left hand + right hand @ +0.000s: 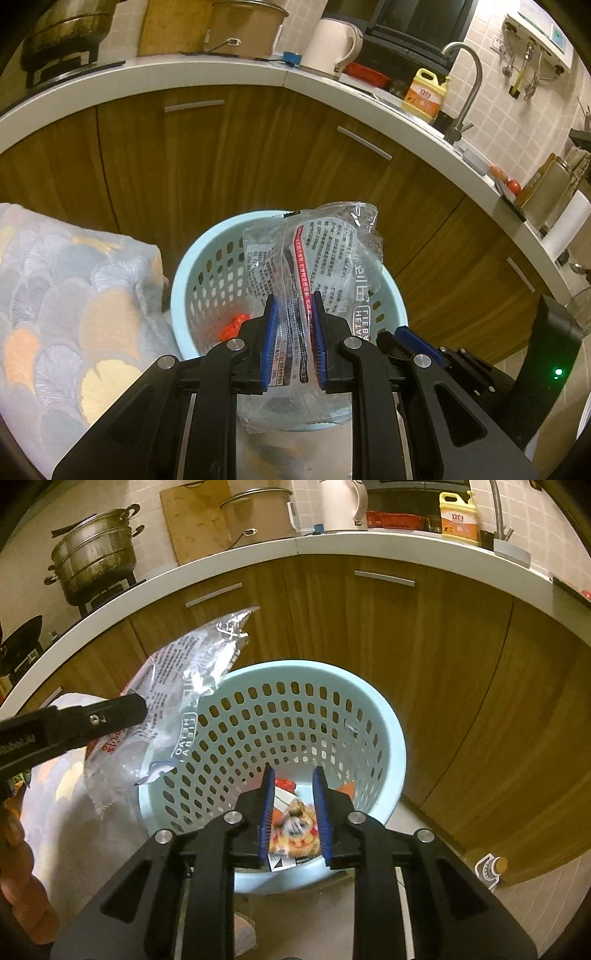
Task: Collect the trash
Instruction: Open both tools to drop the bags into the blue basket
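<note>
My left gripper [293,306] is shut on a clear printed plastic bag [325,251] and holds it above the rim of a light blue perforated waste basket [207,266]. In the right wrist view the same bag [177,686] hangs at the basket's left rim from the left gripper [142,707]. My right gripper [293,779] is open and empty over the basket [369,716]. An orange and yellow snack wrapper [295,834] lies at the basket's bottom, seen between the right fingers. A red scrap [232,325] also lies inside.
Wooden cabinet doors [406,635] stand behind the basket under a white countertop [332,542]. A patterned cloth [70,295] lies left of the basket. A kettle [332,44], pots [92,557] and a detergent bottle [424,96] stand on the counter.
</note>
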